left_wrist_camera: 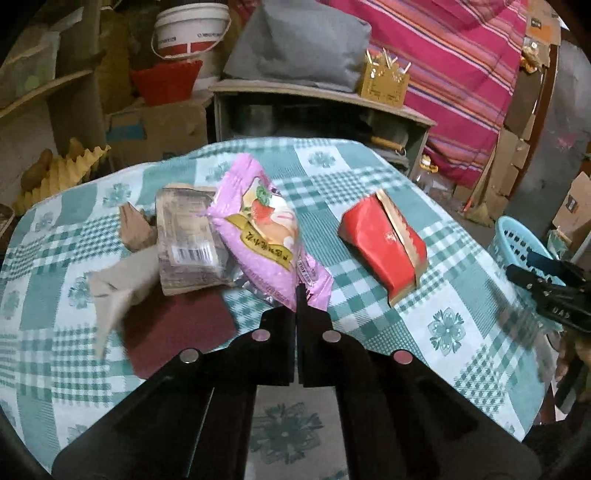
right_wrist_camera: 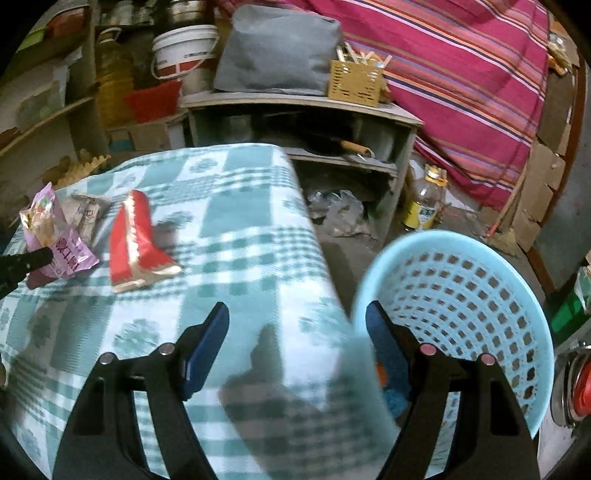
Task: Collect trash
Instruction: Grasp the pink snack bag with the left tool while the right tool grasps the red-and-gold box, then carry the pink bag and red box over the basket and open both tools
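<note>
A pink snack wrapper (left_wrist_camera: 266, 229) lies on the green checked tablecloth (left_wrist_camera: 454, 325). My left gripper (left_wrist_camera: 300, 295) is shut on its near corner. Left of it are a beige wrapper with a barcode (left_wrist_camera: 188, 240) and torn brown paper (left_wrist_camera: 118, 291). A red packet (left_wrist_camera: 384, 243) lies to the right, apart from both grippers. In the right wrist view the pink wrapper (right_wrist_camera: 62, 243) and the red packet (right_wrist_camera: 136, 243) are at the far left. My right gripper (right_wrist_camera: 295, 332) stands open over the table's corner with nothing between its fingers. A light blue perforated basket (right_wrist_camera: 480, 295) sits just to its right.
A dark red patch (left_wrist_camera: 177, 328) lies on the cloth under the paper. Beyond the table stand a grey shelf unit (right_wrist_camera: 369, 110), a white bucket (left_wrist_camera: 188, 33) and a bottle on the floor (right_wrist_camera: 424, 199). A striped pink cloth (right_wrist_camera: 461, 74) hangs behind.
</note>
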A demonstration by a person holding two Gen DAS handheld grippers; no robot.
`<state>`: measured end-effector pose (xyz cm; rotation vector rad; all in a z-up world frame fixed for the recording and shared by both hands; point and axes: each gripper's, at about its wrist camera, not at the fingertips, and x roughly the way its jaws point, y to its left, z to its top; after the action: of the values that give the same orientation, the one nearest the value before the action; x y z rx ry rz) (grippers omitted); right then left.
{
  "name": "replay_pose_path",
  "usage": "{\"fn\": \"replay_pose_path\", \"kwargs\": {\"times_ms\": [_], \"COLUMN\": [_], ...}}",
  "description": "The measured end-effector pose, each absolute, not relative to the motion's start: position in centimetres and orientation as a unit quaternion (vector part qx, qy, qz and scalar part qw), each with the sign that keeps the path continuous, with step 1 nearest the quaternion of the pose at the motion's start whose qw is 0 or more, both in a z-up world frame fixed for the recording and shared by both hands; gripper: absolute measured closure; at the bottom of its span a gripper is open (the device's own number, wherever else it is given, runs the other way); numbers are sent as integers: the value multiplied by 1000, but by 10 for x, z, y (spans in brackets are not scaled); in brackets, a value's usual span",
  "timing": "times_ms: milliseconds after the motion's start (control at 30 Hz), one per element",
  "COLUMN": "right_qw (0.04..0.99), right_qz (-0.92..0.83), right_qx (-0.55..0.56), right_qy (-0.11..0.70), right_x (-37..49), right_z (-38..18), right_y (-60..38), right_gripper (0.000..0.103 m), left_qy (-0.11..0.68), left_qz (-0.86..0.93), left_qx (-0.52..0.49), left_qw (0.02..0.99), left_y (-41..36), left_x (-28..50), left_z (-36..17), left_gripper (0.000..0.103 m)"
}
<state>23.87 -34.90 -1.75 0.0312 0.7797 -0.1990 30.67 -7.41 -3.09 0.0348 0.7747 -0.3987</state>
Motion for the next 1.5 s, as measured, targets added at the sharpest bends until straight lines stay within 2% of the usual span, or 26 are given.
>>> {"fn": "replay_pose_path", "kwargs": {"times_ms": [367,500,900,967,1000,1033,1100,1233,1333,1500], "right_qw": [925,924,914,914,914,913,912,916,921,928], "right_qz": [-39,-25,-19,-19,-16,-12,-7,1,0,-11], "right_qx": [-9,-10,-28,-34,-36,-37,-39,-41,-31,-19], "right_qy": [379,381,405,404,404,407,409,400,389,371], "right_x": [278,293,325,326,327,328,327,321,309,287], "right_z": [-18,-20,-43,-44,-44,-44,-44,-37,-23,-2], "right_y": [-278,-258,-227,-225,-224,-224,-224,-229,-242,-273], "right_gripper": [28,17,17,21,33,38,41,53,57,58], "left_qy": [374,379,380,383,383,383,383,387,384,373], "left_qz": [-180,-176,-169,-167,-167,-166,-166,-169,-169,-185], "left_qx": [-3,-11,-11,-13,-13,-12,-9,-13,-10,-17], "left_qw": [910,909,909,909,908,909,909,906,908,909], "left_y": [-32,-20,-4,-2,-1,-1,-2,-4,-9,-25], "left_x": [310,313,315,316,316,315,315,317,315,306], "left_z": [-29,-33,-35,-37,-37,-38,-39,-42,-40,-27], "left_gripper": [103,103,103,103,103,103,103,103,103,103]}}
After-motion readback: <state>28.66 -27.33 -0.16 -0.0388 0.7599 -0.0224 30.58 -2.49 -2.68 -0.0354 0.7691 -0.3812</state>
